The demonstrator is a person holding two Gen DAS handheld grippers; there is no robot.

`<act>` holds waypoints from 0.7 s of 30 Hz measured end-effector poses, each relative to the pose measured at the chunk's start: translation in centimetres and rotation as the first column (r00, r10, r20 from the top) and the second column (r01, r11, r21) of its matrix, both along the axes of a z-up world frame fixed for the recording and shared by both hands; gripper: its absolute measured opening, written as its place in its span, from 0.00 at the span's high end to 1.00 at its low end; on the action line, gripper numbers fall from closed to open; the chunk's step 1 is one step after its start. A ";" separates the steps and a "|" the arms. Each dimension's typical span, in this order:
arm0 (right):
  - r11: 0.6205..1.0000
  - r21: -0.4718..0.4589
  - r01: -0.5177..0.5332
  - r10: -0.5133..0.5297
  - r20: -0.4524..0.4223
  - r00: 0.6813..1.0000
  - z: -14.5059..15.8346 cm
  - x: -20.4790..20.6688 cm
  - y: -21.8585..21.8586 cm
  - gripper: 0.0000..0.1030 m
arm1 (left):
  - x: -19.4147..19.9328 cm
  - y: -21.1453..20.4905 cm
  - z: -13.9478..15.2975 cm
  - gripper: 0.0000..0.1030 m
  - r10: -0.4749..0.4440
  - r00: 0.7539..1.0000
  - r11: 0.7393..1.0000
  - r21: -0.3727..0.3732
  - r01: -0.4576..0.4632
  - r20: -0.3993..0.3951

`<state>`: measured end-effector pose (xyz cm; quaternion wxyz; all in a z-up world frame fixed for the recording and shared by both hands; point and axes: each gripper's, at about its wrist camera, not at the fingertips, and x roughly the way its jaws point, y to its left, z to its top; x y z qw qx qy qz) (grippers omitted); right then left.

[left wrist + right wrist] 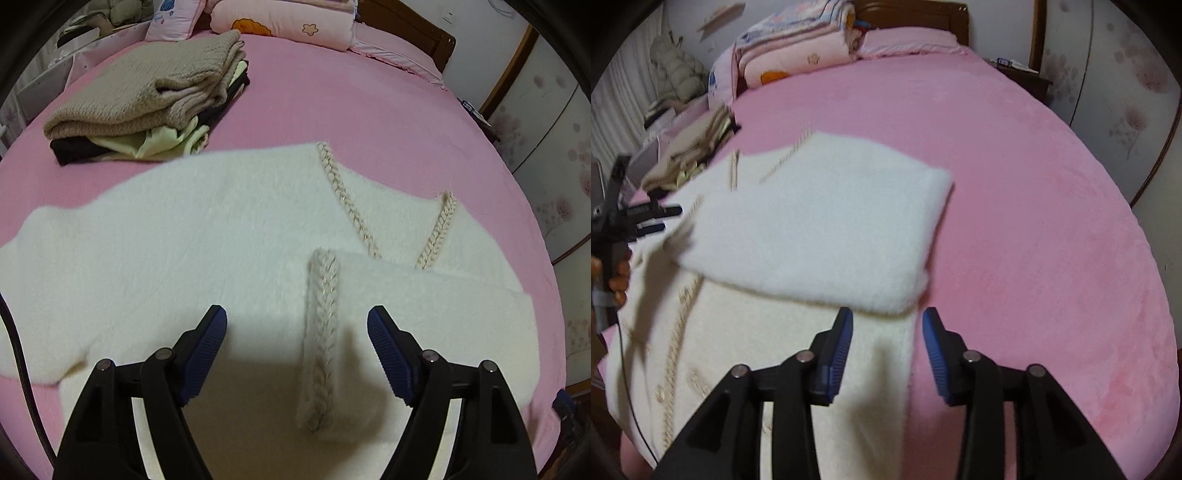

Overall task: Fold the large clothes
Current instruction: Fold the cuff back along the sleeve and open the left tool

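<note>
The white fuzzy cardigan lies spread on the pink bed sheet. One sleeve is folded across the body panel, with its braided cuff lying just below your left gripper.

**Gripper state**
- Left gripper: jaws stand wide apart. The cuff lies between and beneath them, but neither pad presses on it.
- Right gripper: jaws apart, nothing held. They hang over the cardigan's right edge, near the folded sleeve's lower corner.

**Hazards**
1. The folded sleeve rests loosely. If you drag a pad across the long pile, the sleeve is likely to slide and undo the fold.
2. The braided trim along the neckline could snag on a ribbed pad. Lift clear before moving sideways.
3. The opposite sleeve reaches toward the stack of folded clothes. A wide sweep may knock that stack.
4. The black cable at the left edge trails across the fabric and may catch it.

**Markings**
No brand or label is readable. The print on the pink pillow is too small to read.
</note>
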<state>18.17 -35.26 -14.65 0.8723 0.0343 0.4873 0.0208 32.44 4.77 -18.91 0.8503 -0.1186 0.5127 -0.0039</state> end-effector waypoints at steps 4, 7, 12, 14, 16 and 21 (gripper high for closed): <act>0.996 0.001 0.094 -0.094 0.032 0.995 0.5 4.1 -1.9 0.59 | 1.6 -1.7 -0.3 0.66 -0.065 0.998 0.998 0.000 0.065 -0.005; 0.992 0.019 0.126 -0.126 0.011 0.992 -0.4 7.7 -2.4 0.59 | 2.7 -3.9 -0.8 0.76 -0.141 0.990 0.990 0.020 0.141 -0.014; 0.990 -0.014 0.138 -0.139 -0.041 0.989 -3.2 13.1 -1.2 0.59 | 4.3 -6.3 -2.4 0.76 -0.233 0.972 0.971 0.049 0.234 -0.041; 0.988 -0.028 0.151 -0.153 -0.077 0.985 -4.5 14.3 -1.1 0.60 | 4.7 -6.6 -3.4 0.76 -0.247 0.967 0.966 0.066 0.251 -0.058; 0.979 -0.096 0.180 -0.191 -0.113 0.975 -6.1 15.0 -1.3 0.60 | 5.0 -6.6 -3.9 0.76 -0.254 0.966 0.964 0.064 0.257 -0.054; 0.971 -0.030 0.235 -0.237 -0.149 0.960 -7.2 14.4 -3.4 0.60 | 4.7 -6.6 -3.5 0.71 -0.272 0.961 0.959 0.063 0.275 -0.053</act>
